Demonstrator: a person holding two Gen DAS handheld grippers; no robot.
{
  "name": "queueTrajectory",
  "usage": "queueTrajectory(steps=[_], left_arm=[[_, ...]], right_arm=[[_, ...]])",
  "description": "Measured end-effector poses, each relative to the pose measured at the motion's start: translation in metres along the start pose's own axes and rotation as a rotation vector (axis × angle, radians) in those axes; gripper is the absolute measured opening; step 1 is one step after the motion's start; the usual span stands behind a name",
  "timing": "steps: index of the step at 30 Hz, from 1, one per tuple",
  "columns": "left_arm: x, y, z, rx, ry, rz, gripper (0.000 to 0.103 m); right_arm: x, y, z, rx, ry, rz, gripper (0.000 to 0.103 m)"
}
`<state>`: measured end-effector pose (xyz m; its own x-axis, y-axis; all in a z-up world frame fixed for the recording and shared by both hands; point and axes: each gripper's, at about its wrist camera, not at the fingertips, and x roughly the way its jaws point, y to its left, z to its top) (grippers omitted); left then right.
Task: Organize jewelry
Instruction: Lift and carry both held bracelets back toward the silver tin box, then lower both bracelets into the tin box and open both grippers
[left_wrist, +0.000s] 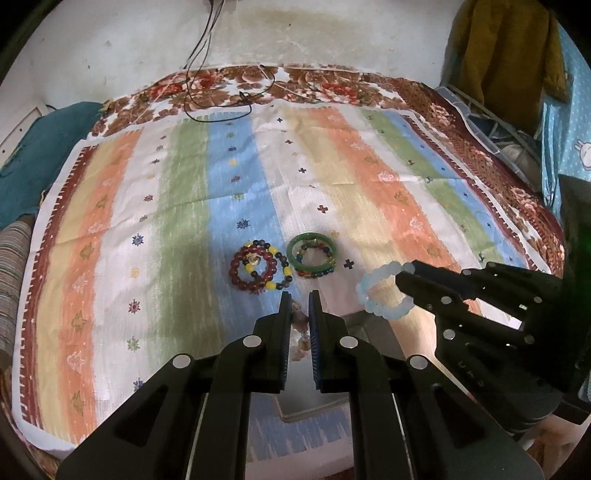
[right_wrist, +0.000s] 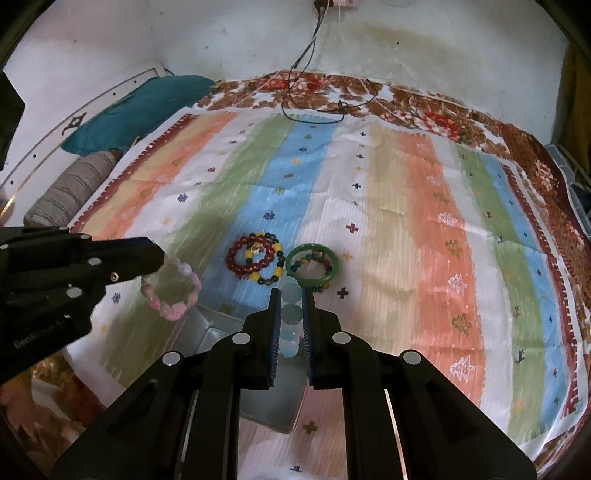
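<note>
The left gripper (left_wrist: 299, 295) was clamped on a pink beaded bracelet (right_wrist: 171, 293), which hung from its tips above the striped cloth (left_wrist: 369, 166). In the left wrist view only a few blurred beads showed between its nearly closed jaws. The right gripper (right_wrist: 290, 293) was likewise closed on a pale blue beaded bracelet (left_wrist: 382, 291), the beads stacked in a line between its 2 fingers.

Just ahead of both grippers, 2 more groups of jewelry lay on the cloth. To the left sat a dark red bead bracelet (left_wrist: 253, 271) overlapping a yellow and dark bead bracelet (left_wrist: 275, 269). Just right of them, a green bangle (left_wrist: 311, 251) rested on a multicoloured bead bracelet (left_wrist: 319, 271).

Below and between the 2 grippers lay what looked like a shallow metal tray (right_wrist: 221, 332), though blur and the fingers hid most of it. A black cable (left_wrist: 221, 96) trailed over the far edge of the cloth.
</note>
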<state>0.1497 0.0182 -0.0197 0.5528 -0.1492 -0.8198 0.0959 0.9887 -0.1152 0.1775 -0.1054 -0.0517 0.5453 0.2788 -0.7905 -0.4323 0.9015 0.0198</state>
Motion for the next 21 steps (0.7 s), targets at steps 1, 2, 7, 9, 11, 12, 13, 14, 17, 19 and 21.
queueTrajectory(steps=[1, 2, 7, 9, 11, 12, 13, 14, 17, 19, 21], left_arm=[[-0.001, 0.000, -0.001, 0.001, -0.003, -0.001, 0.009], [-0.003, -0.001, -0.003, 0.003, -0.006, -0.004, 0.009], [-0.009, -0.003, -0.010, 0.010, -0.013, -0.012, 0.009], [-0.010, -0.003, -0.013, 0.003, -0.011, -0.026, 0.009], [-0.012, -0.004, -0.016, 0.003, -0.010, -0.029, 0.009], [-0.012, -0.004, -0.017, 0.003, -0.011, -0.028, 0.009], [-0.012, -0.003, -0.017, 0.001, -0.010, -0.030, 0.009], [-0.012, -0.004, -0.016, -0.001, -0.010, -0.030, 0.009], [-0.013, -0.004, -0.020, -0.002, -0.009, -0.026, 0.009], [-0.013, -0.005, -0.022, 0.001, 0.000, -0.024, 0.009], [-0.012, -0.006, -0.023, 0.000, 0.010, -0.012, 0.010]], right_arm=[[-0.001, 0.001, -0.002, -0.003, -0.001, -0.002, 0.012], [-0.002, 0.002, -0.003, -0.006, -0.002, -0.003, 0.012], [-0.006, 0.003, -0.009, -0.009, -0.006, -0.001, 0.012], [-0.007, 0.005, -0.012, -0.021, 0.000, -0.001, 0.012], [-0.007, 0.008, -0.014, -0.028, 0.006, 0.003, 0.012], [-0.007, 0.009, -0.016, -0.030, 0.009, 0.006, 0.012], [-0.007, 0.009, -0.017, -0.032, 0.010, 0.007, 0.012], [-0.008, 0.010, -0.018, -0.034, 0.010, 0.009, 0.012], [-0.009, 0.011, -0.019, -0.034, 0.010, 0.014, 0.012], [-0.009, 0.012, -0.019, -0.036, 0.013, 0.018, 0.012], [-0.008, 0.011, -0.019, -0.029, 0.015, 0.027, 0.012]])
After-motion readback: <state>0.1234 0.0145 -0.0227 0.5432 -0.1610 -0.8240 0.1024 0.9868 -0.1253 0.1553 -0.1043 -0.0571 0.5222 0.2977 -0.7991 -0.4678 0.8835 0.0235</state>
